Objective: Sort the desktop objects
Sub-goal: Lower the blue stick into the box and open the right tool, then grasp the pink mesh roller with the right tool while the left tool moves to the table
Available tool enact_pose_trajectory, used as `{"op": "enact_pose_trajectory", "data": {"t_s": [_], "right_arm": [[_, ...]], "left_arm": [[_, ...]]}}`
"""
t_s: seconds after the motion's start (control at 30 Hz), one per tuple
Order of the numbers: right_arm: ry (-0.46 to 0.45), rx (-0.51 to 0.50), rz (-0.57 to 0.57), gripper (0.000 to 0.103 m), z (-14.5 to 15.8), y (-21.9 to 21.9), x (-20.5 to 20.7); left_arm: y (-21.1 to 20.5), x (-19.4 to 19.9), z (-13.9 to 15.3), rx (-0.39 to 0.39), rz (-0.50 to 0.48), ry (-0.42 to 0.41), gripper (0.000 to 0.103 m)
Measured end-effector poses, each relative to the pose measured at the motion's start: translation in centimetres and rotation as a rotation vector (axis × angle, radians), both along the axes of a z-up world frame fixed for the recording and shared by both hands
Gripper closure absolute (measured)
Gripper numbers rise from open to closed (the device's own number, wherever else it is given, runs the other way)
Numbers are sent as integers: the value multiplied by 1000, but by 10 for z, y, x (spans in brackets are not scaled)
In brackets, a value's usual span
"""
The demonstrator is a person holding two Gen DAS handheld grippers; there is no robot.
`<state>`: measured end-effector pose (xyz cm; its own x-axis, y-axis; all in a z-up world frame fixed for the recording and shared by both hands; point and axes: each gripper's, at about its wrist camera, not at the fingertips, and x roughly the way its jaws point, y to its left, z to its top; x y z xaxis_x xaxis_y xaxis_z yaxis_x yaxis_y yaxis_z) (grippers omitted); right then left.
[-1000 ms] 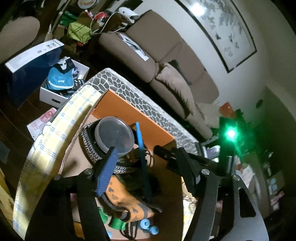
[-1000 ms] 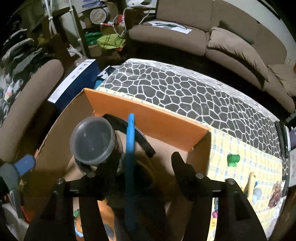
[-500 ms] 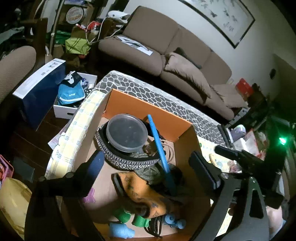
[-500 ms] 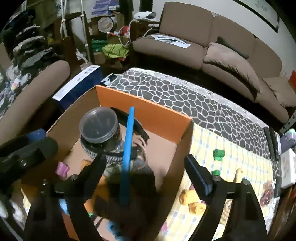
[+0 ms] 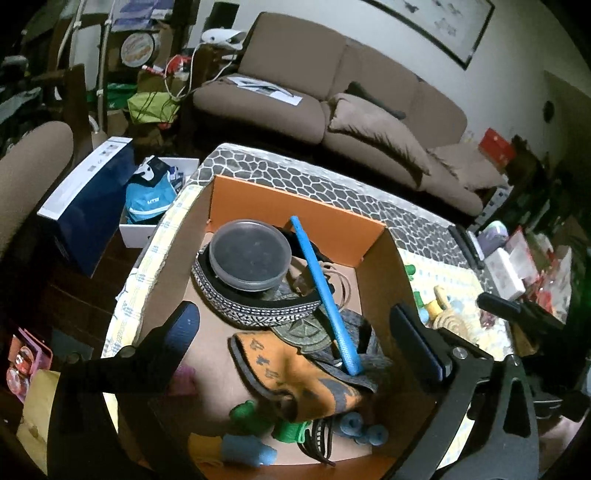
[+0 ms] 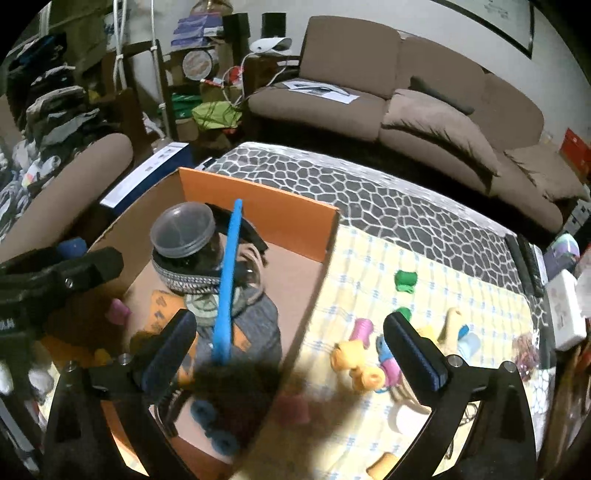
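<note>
One blue stick (image 5: 325,291) leans upright in the cardboard box (image 5: 295,206), right beside a lidded tub (image 5: 249,254) on patterned cloth. Small toys (image 6: 369,369) litter the counter (image 6: 424,280) beside the box. Both claws, left (image 5: 299,336) and right (image 6: 291,347), have just been opening and hang released with nothing gripped, the stick showing between their fingers.

A brown sofa (image 6: 424,85) stands against a pale wall (image 5: 517,85), with loose cushions (image 6: 439,122) and papers (image 6: 321,88) on its seat. A framed picture (image 5: 436,26) hangs on the wall above it. A brown armchair (image 6: 62,188) stands at the left. Behind it, shelves (image 6: 207,74) hold boxes, cables and bags. The floor (image 5: 74,295) is dark wood. The room is dim, with the table (image 6: 388,206) brightly lit.
</note>
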<state>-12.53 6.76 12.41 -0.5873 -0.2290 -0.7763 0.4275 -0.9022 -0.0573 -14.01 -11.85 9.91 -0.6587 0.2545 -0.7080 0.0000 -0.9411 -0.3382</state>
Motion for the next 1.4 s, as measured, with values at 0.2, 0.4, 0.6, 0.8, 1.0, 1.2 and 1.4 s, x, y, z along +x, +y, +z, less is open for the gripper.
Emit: {"op": "enact_pose_trajectory", "data": {"t_s": [0.2,0.4,0.6,0.8,1.0,1.2,1.4], "right_arm": [[0,-50,-63,1,6,41,11],[-46,-160,-147,1,-1,98,27],[-75,-193,-232,1,-14,143,43],[-88,-264,-200,1,-25,159,50],[-109,-266,-96,22,-41,137,49],[-183,-303,-47,47,-74,114,31],[-215,-291,0,49,-99,92,22]], "left_arm": [[23,2,6,-7,-42,19,0],[68,10,13,-67,-147,39,0],[123,29,19,-140,-284,65,0],[135,31,27,-109,-254,68,0],[123,23,24,-58,-196,52,0],[120,21,20,-57,-183,45,0],[115,18,17,-49,-174,35,0]]}}
